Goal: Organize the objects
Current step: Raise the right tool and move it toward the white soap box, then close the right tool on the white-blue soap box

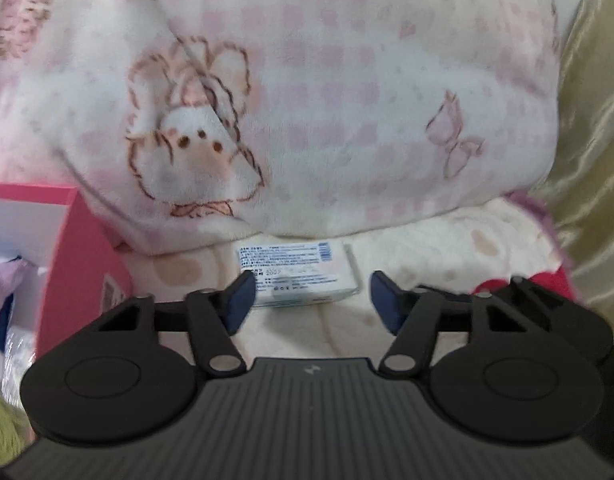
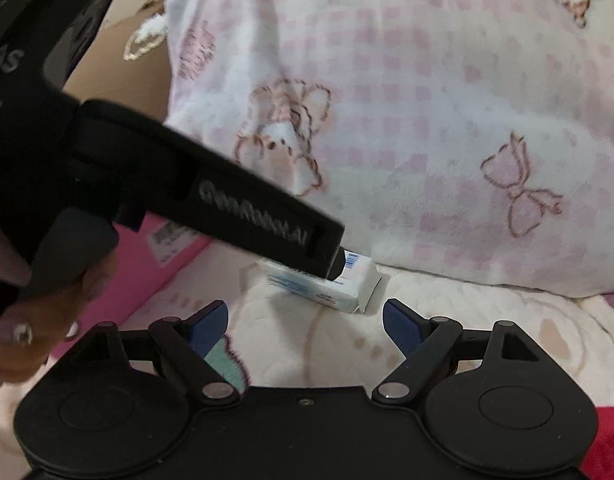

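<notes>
A small white pack of tissues with blue print (image 1: pixel 297 274) lies on the cream patterned bed cover just below a big pink-checked plush blanket. My left gripper (image 1: pixel 311 300) is open, its blue pads either side of the pack's near edge, empty. In the right wrist view the pack (image 2: pixel 347 286) lies ahead, with the left gripper's black body (image 2: pixel 211 200) reaching over it from the left. My right gripper (image 2: pixel 305 326) is open and empty, a short way in front of the pack.
A pink box (image 1: pixel 73 264) with an open top stands at the left and holds soft items; its side also shows in the right wrist view (image 2: pixel 163 264). The plush blanket (image 1: pixel 327 100) fills the back. A gold satin cloth (image 1: pixel 595 160) is at right. Red fabric (image 1: pixel 547 280) lies near right.
</notes>
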`<control>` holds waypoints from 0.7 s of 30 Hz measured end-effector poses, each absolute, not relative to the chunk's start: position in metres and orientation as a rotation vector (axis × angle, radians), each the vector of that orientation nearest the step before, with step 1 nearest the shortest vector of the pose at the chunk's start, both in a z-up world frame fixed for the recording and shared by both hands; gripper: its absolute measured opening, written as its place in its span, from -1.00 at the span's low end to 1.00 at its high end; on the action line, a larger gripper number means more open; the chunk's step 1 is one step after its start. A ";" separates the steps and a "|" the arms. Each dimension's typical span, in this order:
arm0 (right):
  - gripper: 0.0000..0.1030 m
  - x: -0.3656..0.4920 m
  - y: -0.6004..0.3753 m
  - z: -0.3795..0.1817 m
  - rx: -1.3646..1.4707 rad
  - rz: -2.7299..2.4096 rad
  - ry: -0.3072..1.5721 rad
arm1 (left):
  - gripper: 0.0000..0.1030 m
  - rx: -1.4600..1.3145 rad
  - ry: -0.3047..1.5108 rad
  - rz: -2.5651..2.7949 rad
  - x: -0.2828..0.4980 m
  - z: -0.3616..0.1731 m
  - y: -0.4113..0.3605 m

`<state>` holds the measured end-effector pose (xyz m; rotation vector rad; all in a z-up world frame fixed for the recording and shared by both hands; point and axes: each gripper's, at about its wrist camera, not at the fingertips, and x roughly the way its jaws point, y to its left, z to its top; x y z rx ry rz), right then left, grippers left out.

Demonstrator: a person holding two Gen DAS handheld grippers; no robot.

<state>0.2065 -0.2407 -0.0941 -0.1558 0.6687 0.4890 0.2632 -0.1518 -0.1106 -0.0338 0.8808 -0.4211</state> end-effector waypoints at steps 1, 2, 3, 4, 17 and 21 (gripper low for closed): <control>0.66 0.212 -0.239 -0.098 -0.157 0.483 0.687 | 0.03 0.002 0.929 -0.414 0.269 -0.117 -0.157; 0.64 0.217 -0.238 -0.101 -0.157 0.482 0.700 | -0.04 0.010 0.955 -0.401 0.272 -0.121 -0.159; 0.64 0.222 -0.237 -0.104 -0.161 0.478 0.708 | -0.04 -0.006 0.953 -0.400 0.273 -0.124 -0.158; 0.64 0.224 -0.236 -0.105 -0.165 0.475 0.711 | -0.04 -0.030 0.949 -0.409 0.275 -0.126 -0.157; 0.46 0.236 -0.239 -0.117 -0.127 0.474 0.704 | 0.04 -0.135 0.871 -0.423 0.288 -0.116 -0.144; 0.25 0.239 -0.244 -0.117 -0.097 0.468 0.705 | 0.04 -0.089 0.880 -0.366 0.302 -0.121 -0.149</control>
